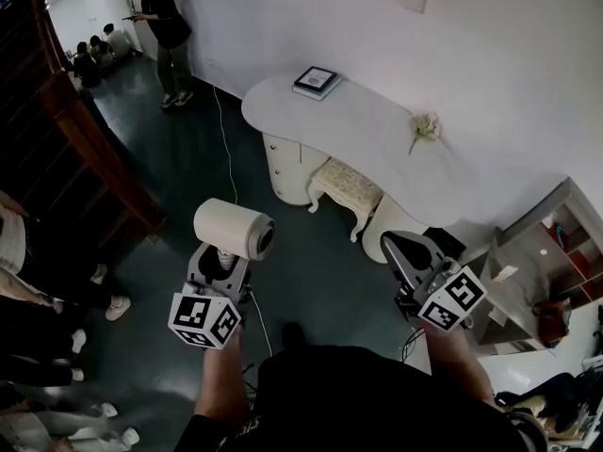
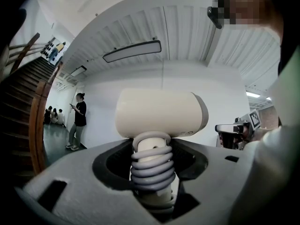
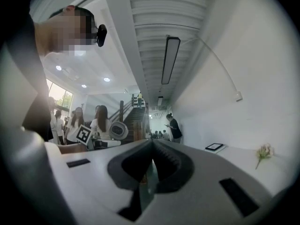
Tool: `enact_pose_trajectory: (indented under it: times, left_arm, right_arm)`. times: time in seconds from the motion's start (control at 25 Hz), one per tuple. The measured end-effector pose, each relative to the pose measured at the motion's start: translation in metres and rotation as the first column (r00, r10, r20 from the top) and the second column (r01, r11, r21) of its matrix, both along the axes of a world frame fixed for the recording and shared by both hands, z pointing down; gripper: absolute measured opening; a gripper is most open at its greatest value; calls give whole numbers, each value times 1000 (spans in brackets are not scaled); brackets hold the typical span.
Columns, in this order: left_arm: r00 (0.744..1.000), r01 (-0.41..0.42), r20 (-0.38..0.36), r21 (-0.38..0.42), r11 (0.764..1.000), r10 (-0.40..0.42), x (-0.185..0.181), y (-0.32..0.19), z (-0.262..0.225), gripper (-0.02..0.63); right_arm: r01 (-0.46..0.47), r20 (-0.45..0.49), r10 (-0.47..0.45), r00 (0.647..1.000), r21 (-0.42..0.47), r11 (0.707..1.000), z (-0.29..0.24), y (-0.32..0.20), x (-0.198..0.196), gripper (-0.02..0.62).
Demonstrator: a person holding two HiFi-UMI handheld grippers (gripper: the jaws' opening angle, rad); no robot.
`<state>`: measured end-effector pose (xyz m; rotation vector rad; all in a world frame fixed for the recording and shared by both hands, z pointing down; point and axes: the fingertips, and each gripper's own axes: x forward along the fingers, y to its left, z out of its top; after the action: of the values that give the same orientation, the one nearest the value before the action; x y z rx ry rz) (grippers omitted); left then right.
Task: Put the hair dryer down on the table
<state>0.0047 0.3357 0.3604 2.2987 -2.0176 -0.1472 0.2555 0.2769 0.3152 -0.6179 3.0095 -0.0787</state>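
A cream hair dryer point(image 1: 234, 228) stands upright in my left gripper point(image 1: 223, 253), which is shut on its handle with the grey coiled cord point(image 2: 151, 168) wound round it. In the left gripper view the dryer's barrel point(image 2: 159, 112) lies crosswise above the jaws, nozzle to the right. The gripper holds it in the air over the dark floor, well short of the white curved table point(image 1: 367, 139). My right gripper point(image 1: 396, 250) hangs to the right, jaws shut with nothing between them point(image 3: 152, 145). The dryer point(image 3: 118, 130) also shows small in the right gripper view.
On the table lie a framed tablet or book point(image 1: 316, 81) and a small flower sprig point(image 1: 424, 128). A padded stool point(image 1: 347, 187) stands under its near edge. A person point(image 1: 166, 28) stands by the far wall, wooden stairs point(image 1: 75, 130) run along the left, and shelves point(image 1: 546, 262) stand at the right.
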Motion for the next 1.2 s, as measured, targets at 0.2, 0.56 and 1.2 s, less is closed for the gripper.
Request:
enact_pose_trajectory:
  times: [0.2, 0.56, 1.2]
  left_arm:
    - [1000, -4, -4, -1, 1000, 4, -48, -27, 1, 233]
    - [1000, 12, -6, -1, 1000, -12, -120, -42, 3, 233]
    - [998, 67, -11, -34, 997, -68, -153, -88, 20, 233]
  right_arm:
    - [8, -13, -8, 1000, -7, 1000, 2, -26, -54, 6]
    - [33, -49, -34, 998, -11, 999, -2, -46, -131, 5]
    - [90, -14, -90, 996, -40, 995, 17, -118, -172, 6]
